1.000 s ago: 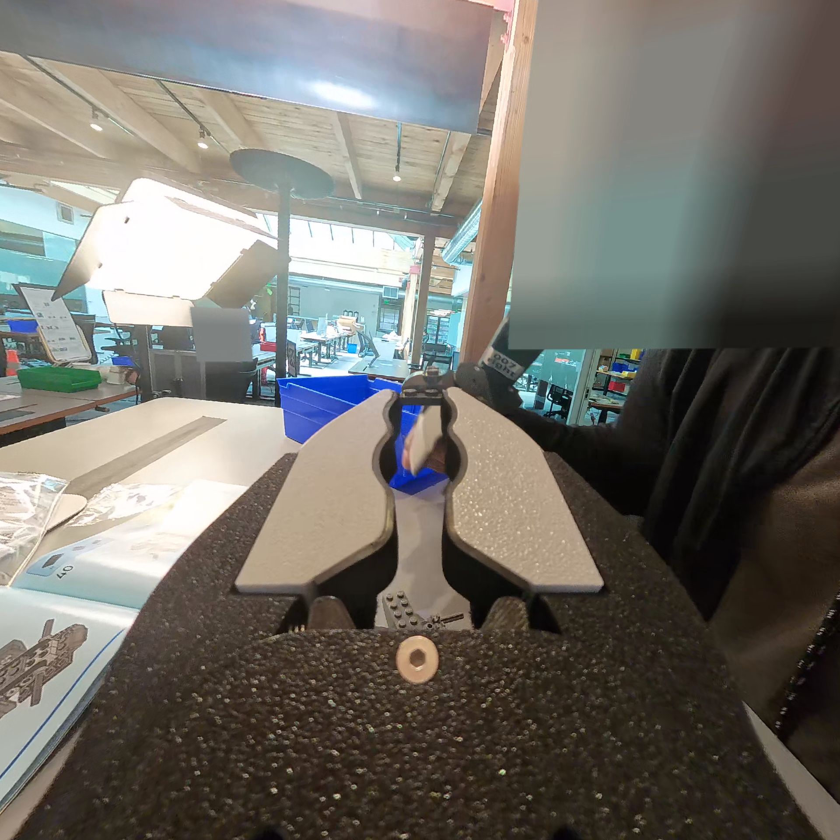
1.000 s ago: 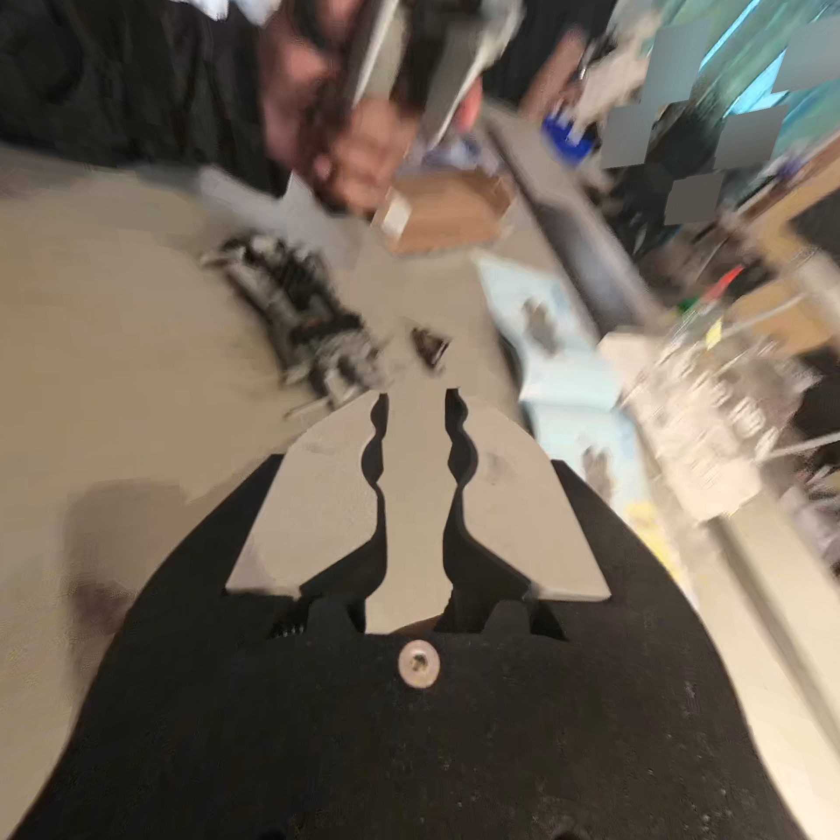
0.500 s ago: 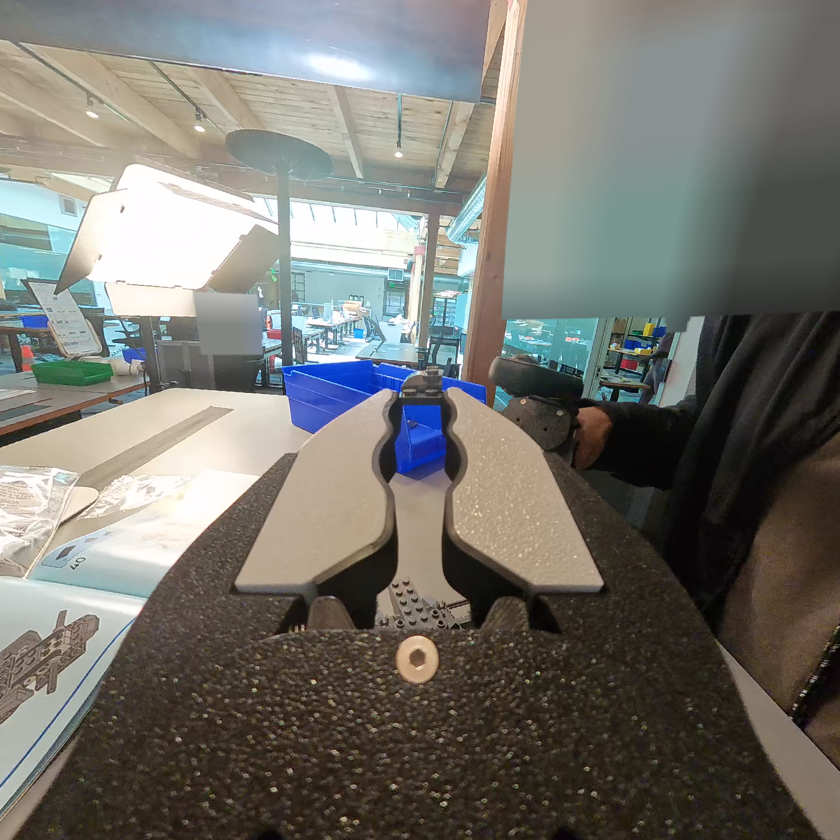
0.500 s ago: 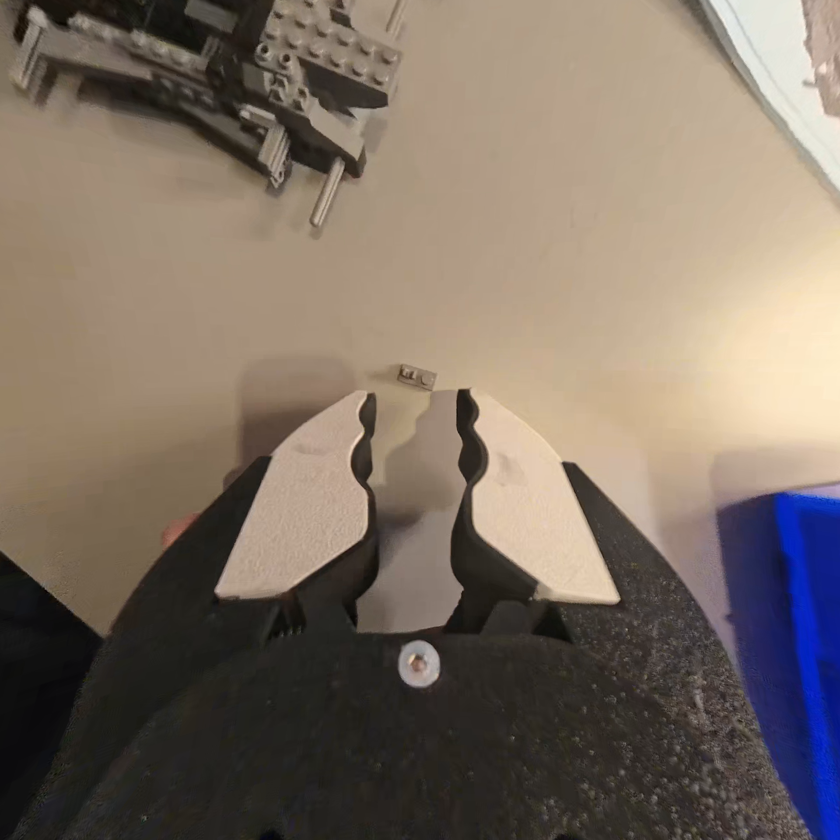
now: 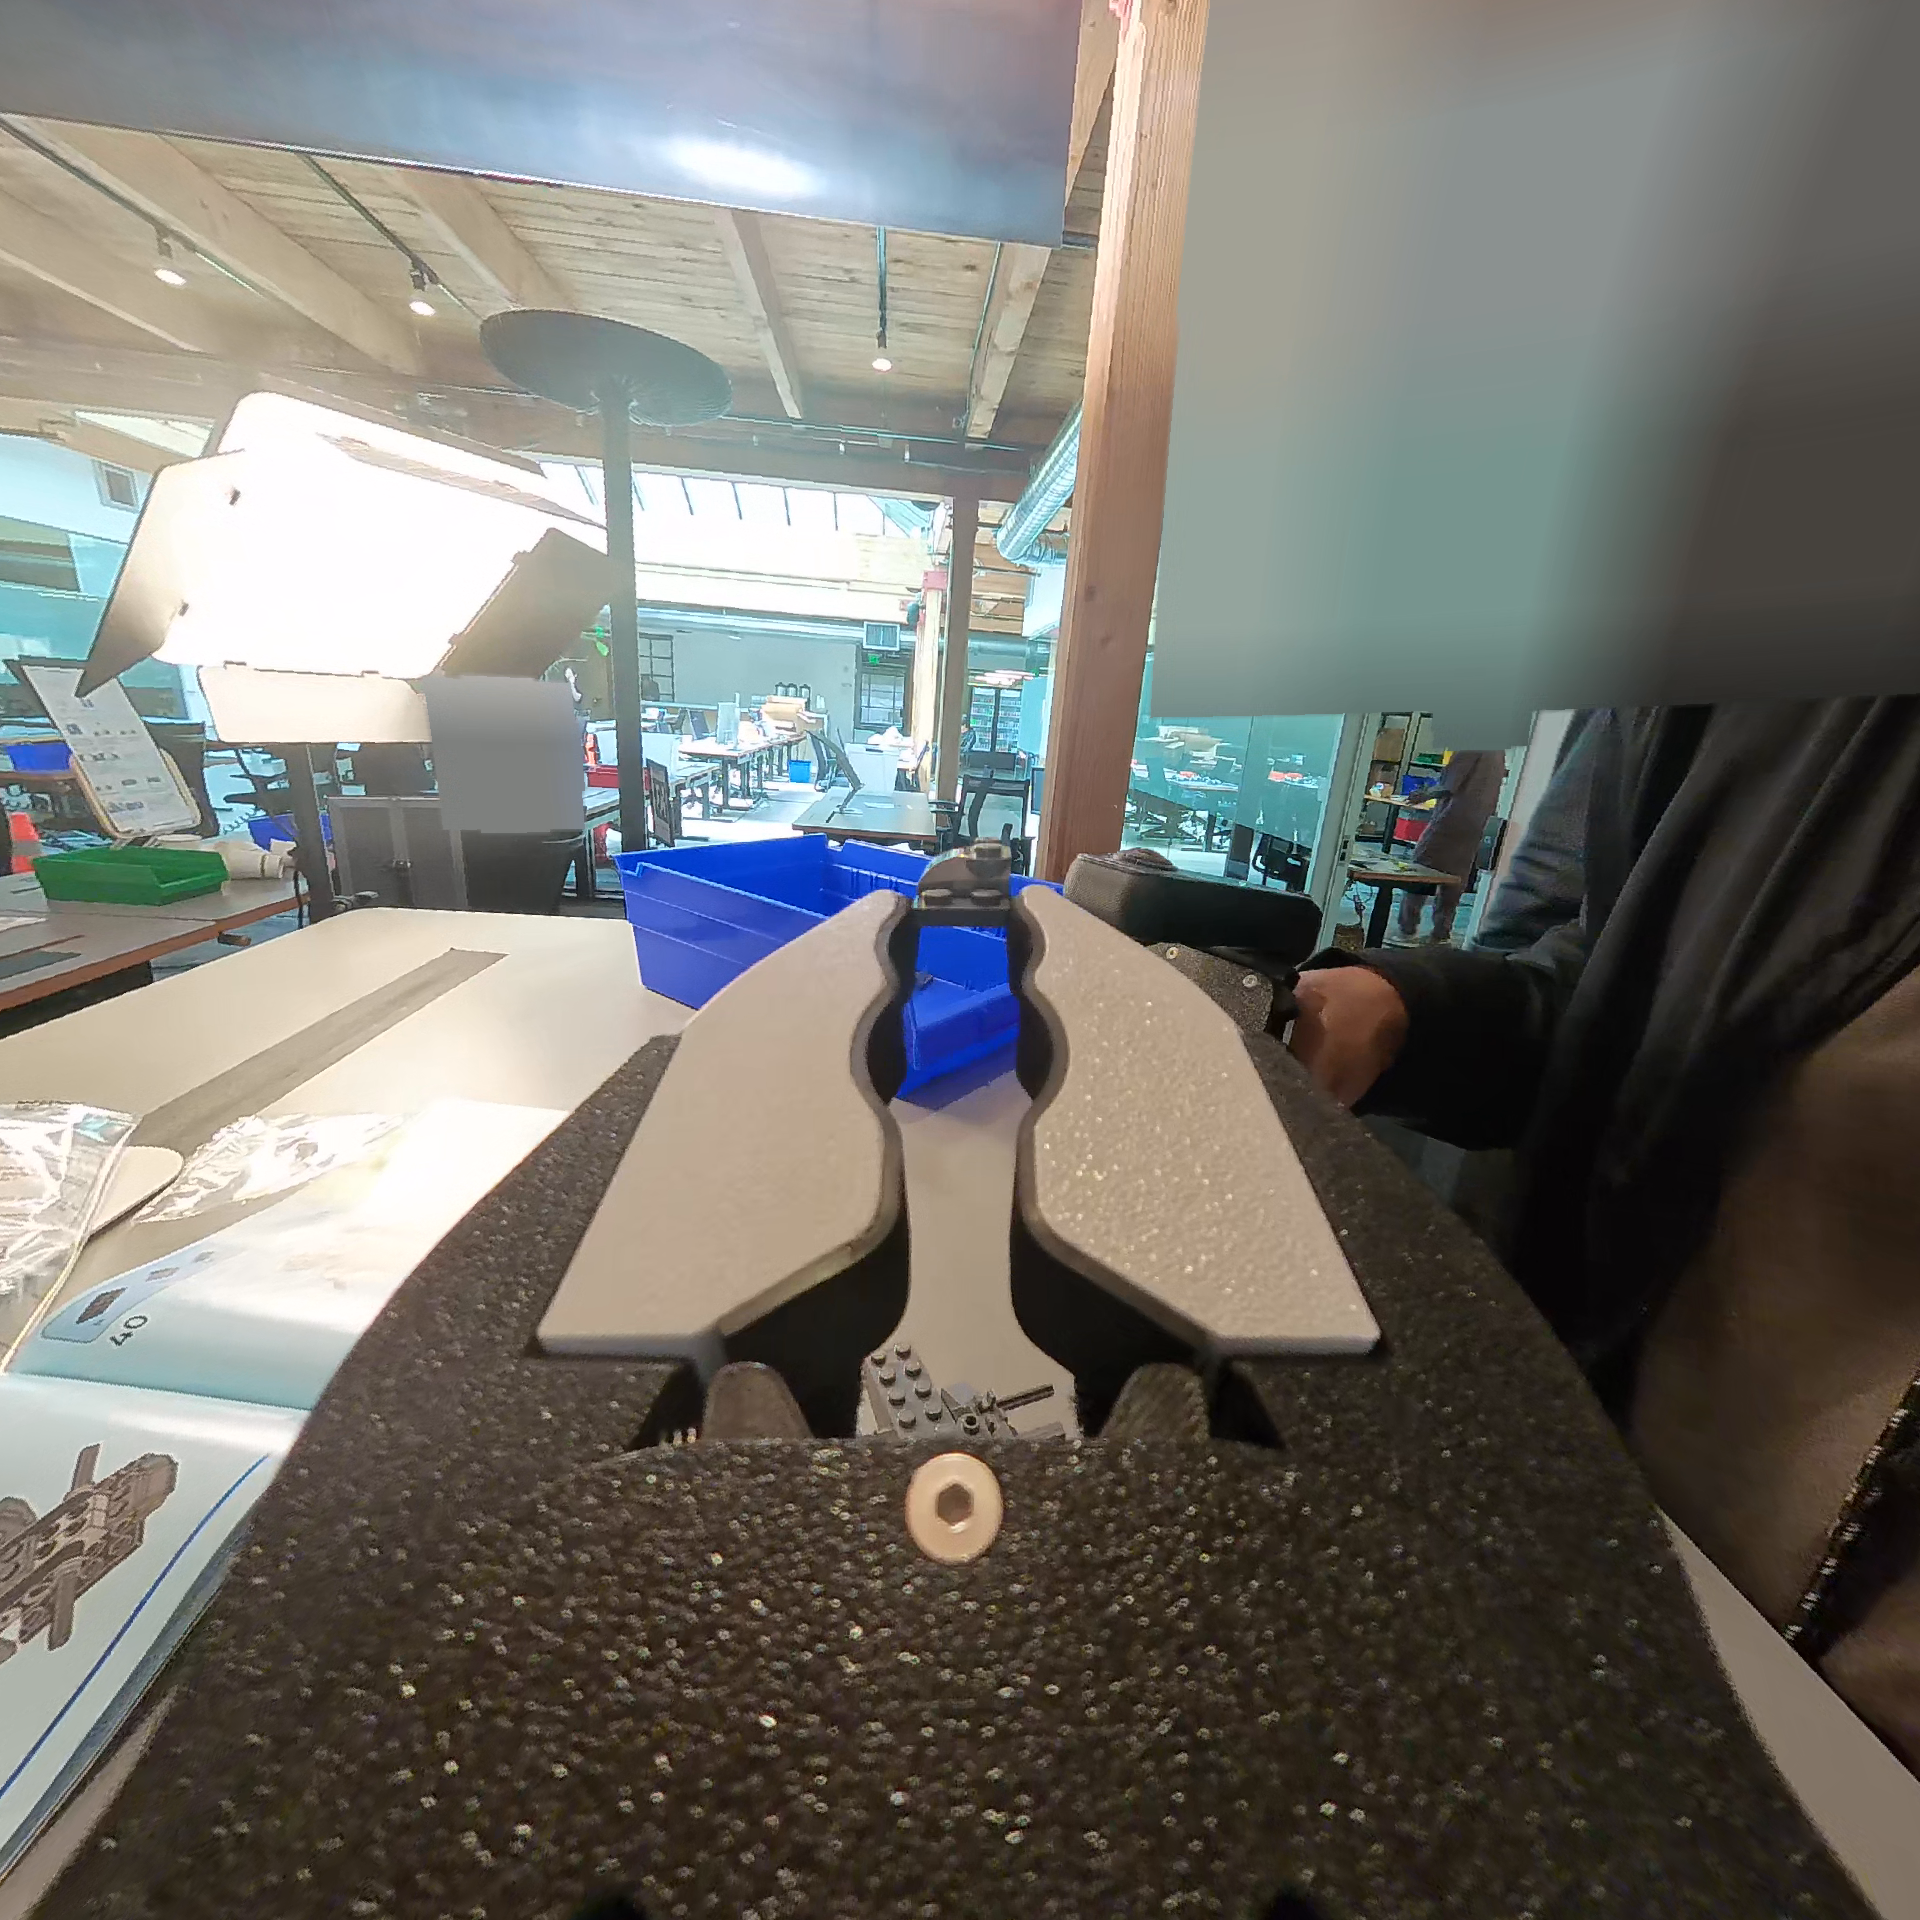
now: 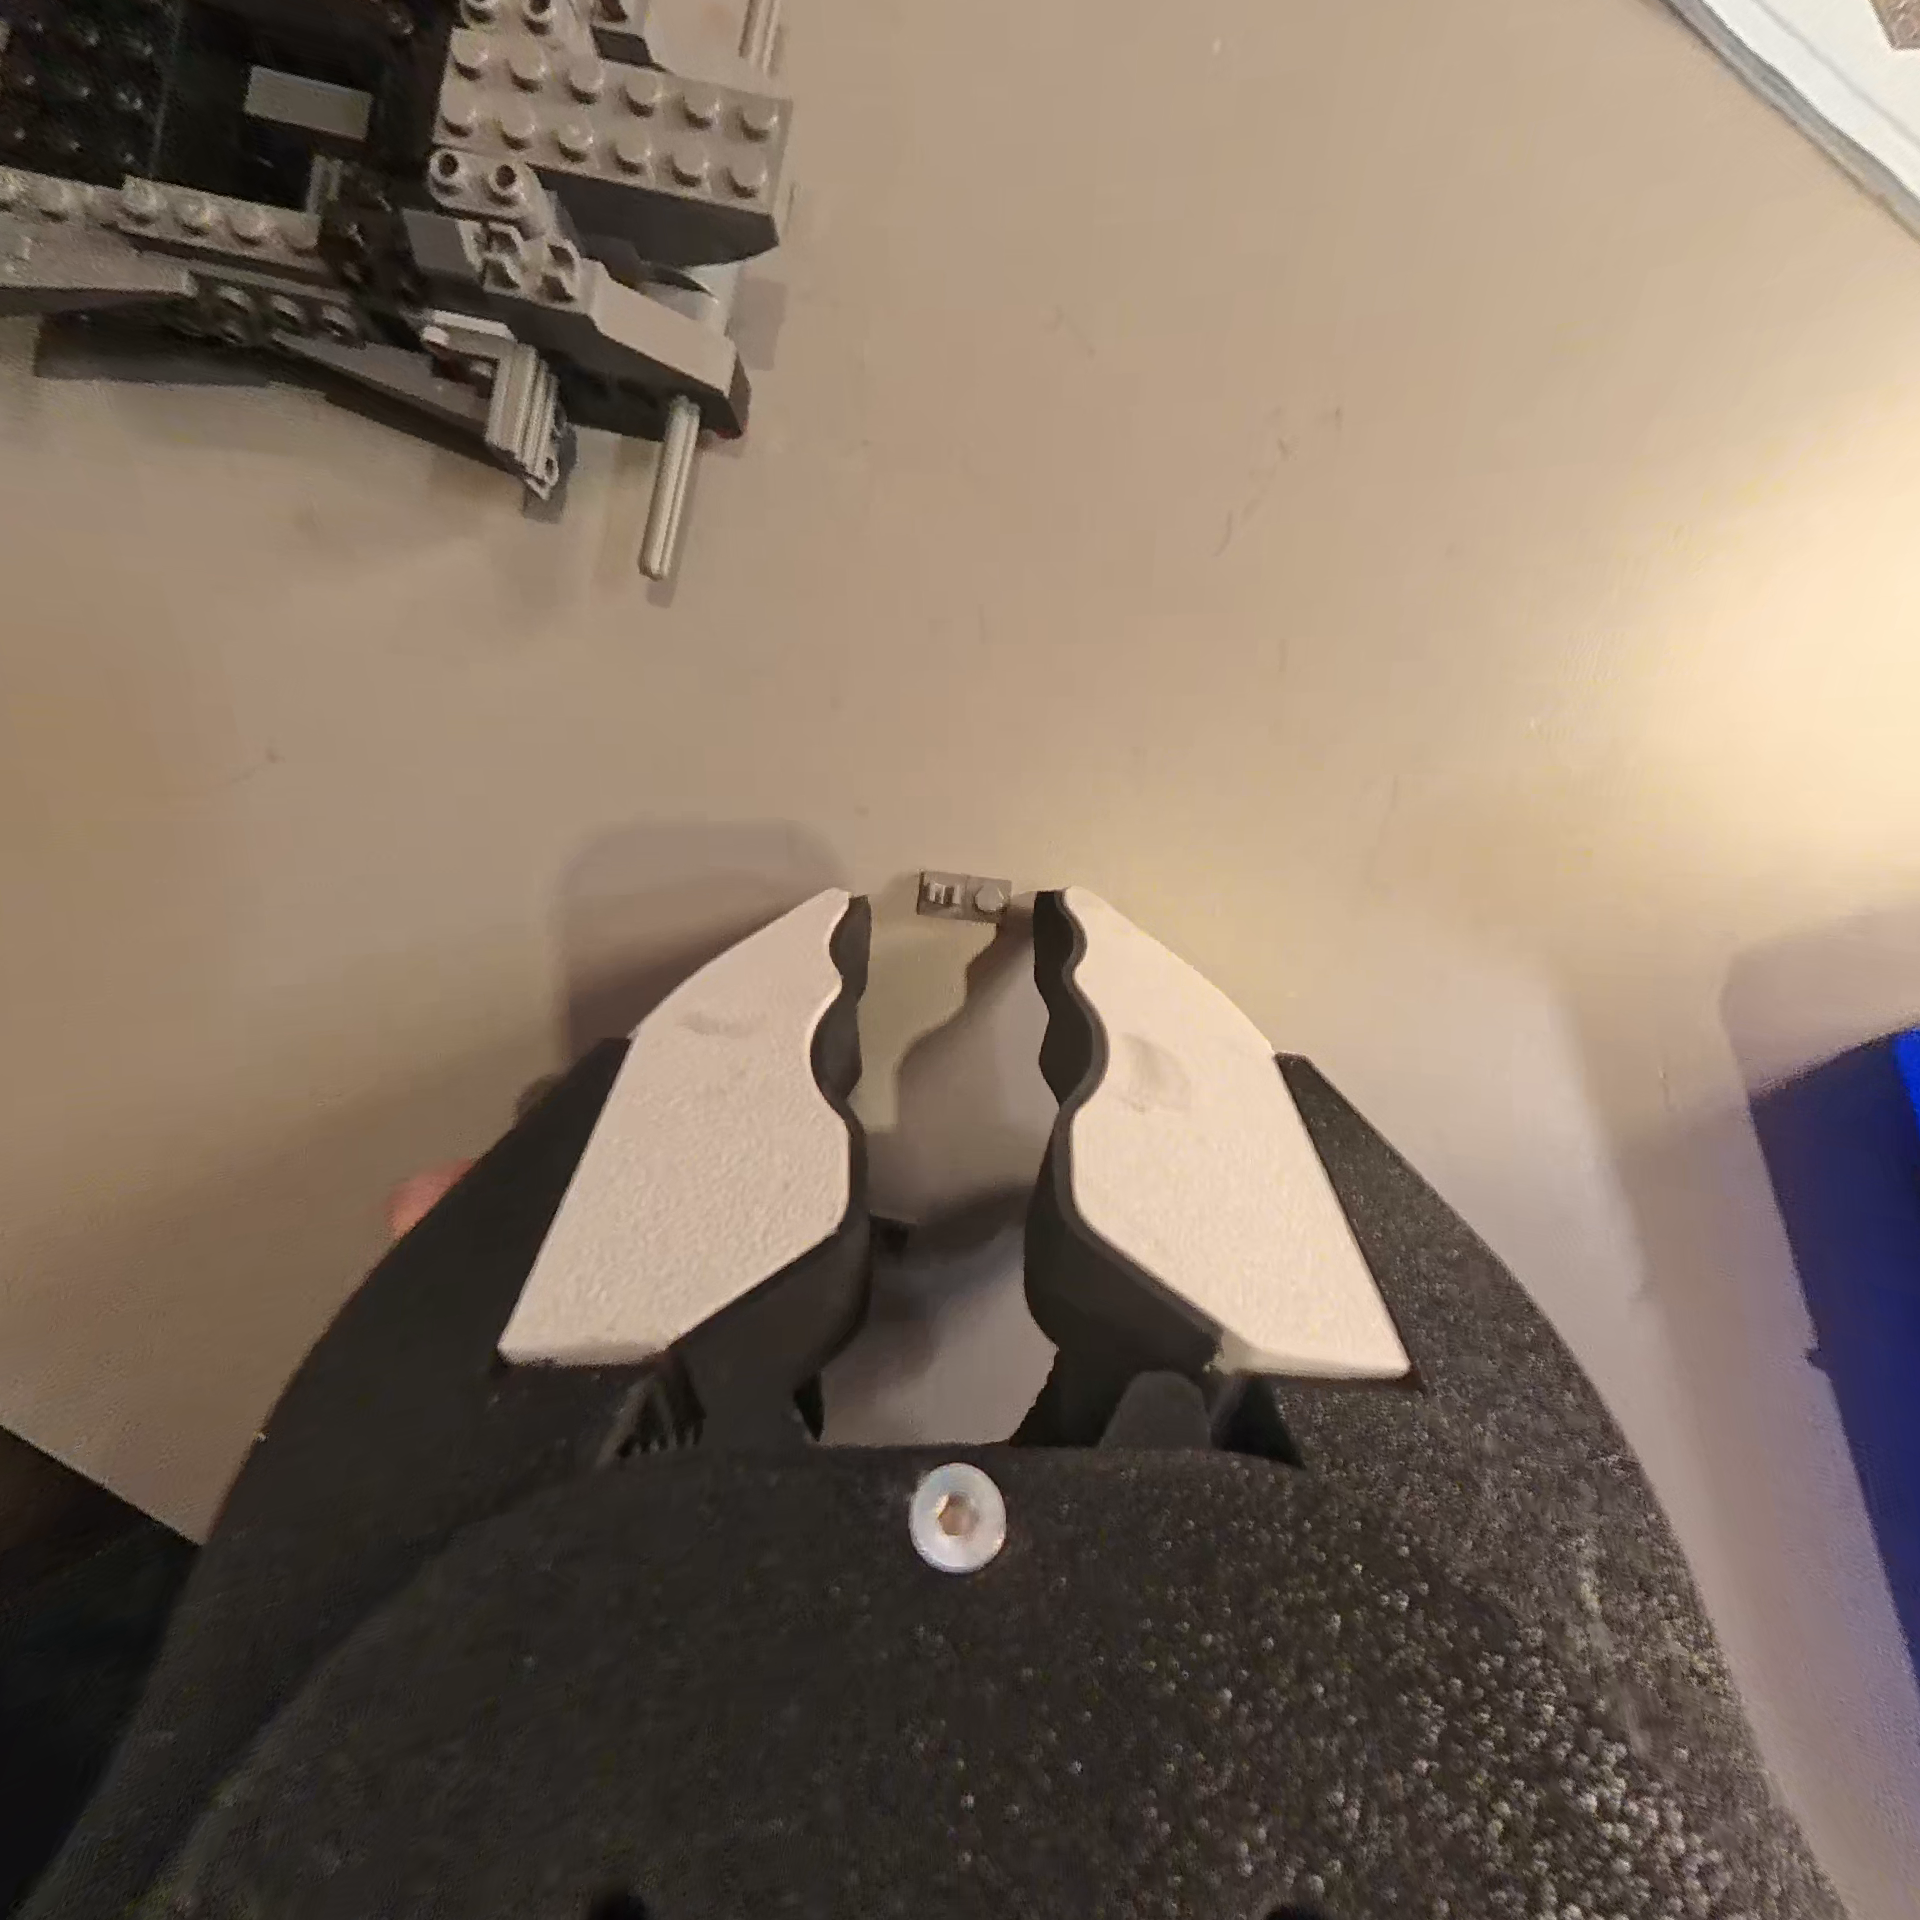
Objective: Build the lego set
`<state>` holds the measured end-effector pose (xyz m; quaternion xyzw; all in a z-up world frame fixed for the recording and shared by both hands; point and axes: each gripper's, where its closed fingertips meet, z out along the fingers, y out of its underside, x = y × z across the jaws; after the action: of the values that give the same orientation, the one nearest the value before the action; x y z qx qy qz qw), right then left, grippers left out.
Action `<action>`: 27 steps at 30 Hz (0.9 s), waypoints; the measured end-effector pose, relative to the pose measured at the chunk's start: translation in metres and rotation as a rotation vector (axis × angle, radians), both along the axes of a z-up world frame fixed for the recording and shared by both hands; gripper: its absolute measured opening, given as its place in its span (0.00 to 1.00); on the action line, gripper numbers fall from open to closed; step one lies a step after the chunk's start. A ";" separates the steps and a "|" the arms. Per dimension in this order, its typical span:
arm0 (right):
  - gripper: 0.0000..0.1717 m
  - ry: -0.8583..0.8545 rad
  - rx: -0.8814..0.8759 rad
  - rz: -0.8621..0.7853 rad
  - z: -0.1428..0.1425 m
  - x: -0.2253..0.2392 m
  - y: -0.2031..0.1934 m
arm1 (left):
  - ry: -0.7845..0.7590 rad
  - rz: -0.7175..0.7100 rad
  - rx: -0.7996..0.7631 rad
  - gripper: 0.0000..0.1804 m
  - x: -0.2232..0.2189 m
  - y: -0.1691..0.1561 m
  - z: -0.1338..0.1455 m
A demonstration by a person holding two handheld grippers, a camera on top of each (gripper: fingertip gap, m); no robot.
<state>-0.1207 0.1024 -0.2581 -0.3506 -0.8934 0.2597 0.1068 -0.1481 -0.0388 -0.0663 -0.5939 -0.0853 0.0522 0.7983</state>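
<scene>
My left gripper (image 5: 964, 902) is shut on a small dark grey studded brick piece (image 5: 966, 881), held at its fingertips above the table. My right gripper (image 6: 948, 906) is open and points down at the beige table (image 6: 1351, 520). A tiny grey plate piece (image 6: 964, 895) lies flat on the table just at its fingertips, between them, with a gap to each pad. A grey and black brick model (image 6: 395, 239) lies at the upper left of the right wrist view; part of it shows low between my left fingers (image 5: 935, 1397).
A blue bin (image 5: 790, 925) stands on the table behind my left fingertips; its edge shows in the right wrist view (image 6: 1860, 1299). An instruction booklet (image 5: 125, 1475) and clear plastic bags (image 5: 42, 1174) lie at the left. A person in dark clothes (image 5: 1714, 1039) holds the other gripper at the right. The gap from one gripper's tips to the other's is roughly 25 cm.
My right gripper swung from a blurred sideways view to pointing down at the table, opened wider, and closed in on the tiny grey plate. My left gripper kept its hold on the dark piece.
</scene>
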 end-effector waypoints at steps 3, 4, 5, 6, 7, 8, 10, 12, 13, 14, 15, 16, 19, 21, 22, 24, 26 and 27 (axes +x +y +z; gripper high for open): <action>0.16 -0.007 -0.005 0.007 0.000 0.001 -0.001 | 0.000 -0.003 -0.002 0.09 0.001 0.001 -0.001; 0.15 -0.012 -0.010 0.006 0.000 0.001 -0.002 | 0.001 -0.006 -0.002 0.09 0.001 0.001 -0.001; 0.14 -0.016 -0.015 0.004 0.000 0.001 -0.002 | 0.002 -0.008 -0.003 0.09 0.002 0.001 -0.001; 0.14 -0.016 -0.015 0.002 0.000 0.000 -0.002 | 0.003 -0.009 -0.004 0.09 0.002 0.002 -0.001; 0.13 -0.016 -0.016 0.000 0.000 -0.001 -0.001 | 0.002 -0.011 -0.004 0.09 0.002 0.002 -0.001; 0.12 -0.017 -0.017 0.000 0.000 -0.002 -0.001 | 0.002 -0.014 -0.003 0.09 0.002 0.003 -0.001; 0.09 -0.020 -0.024 0.009 -0.001 -0.002 -0.002 | 0.004 -0.018 -0.007 0.09 0.003 0.004 -0.002; 0.09 -0.029 -0.032 0.025 -0.001 -0.002 -0.002 | 0.007 -0.021 -0.010 0.09 0.004 0.005 -0.002; 0.09 -0.036 -0.037 0.035 -0.001 -0.002 -0.002 | 0.008 -0.024 -0.007 0.09 0.004 0.005 -0.002; 0.09 -0.040 -0.036 0.049 -0.001 -0.002 -0.001 | 0.009 -0.026 -0.005 0.09 0.005 0.005 -0.002; 0.09 -0.033 -0.031 0.066 0.000 -0.003 0.000 | 0.011 -0.027 -0.006 0.09 0.005 0.005 -0.002; 0.09 -0.013 -0.038 0.079 0.004 -0.005 0.001 | 0.014 -0.028 -0.009 0.09 0.006 0.005 -0.002; 0.09 0.042 -0.104 0.092 0.024 -0.011 -0.002 | 0.018 -0.031 -0.007 0.09 0.007 0.006 -0.002; 0.09 0.064 -0.114 0.106 0.031 -0.012 -0.004 | 0.016 -0.035 -0.006 0.09 0.007 0.006 -0.002; 0.09 0.069 -0.115 0.112 0.033 -0.011 -0.005 | 0.016 -0.037 -0.007 0.09 0.007 0.007 -0.002; 0.09 0.072 -0.125 0.128 0.034 -0.009 -0.008 | 0.017 -0.042 -0.010 0.09 0.007 0.008 -0.003; 0.09 0.070 -0.131 0.134 0.034 -0.008 -0.010 | 0.021 -0.045 -0.014 0.09 0.008 0.009 -0.004; 0.09 0.070 -0.132 0.137 0.034 -0.007 -0.011 | 0.023 -0.046 -0.015 0.09 0.009 0.009 -0.004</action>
<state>-0.1281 0.0915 -0.2239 -0.2858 -0.8919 0.3368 0.0967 -0.1395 -0.0298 -0.0699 -0.6009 -0.0621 0.0411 0.7959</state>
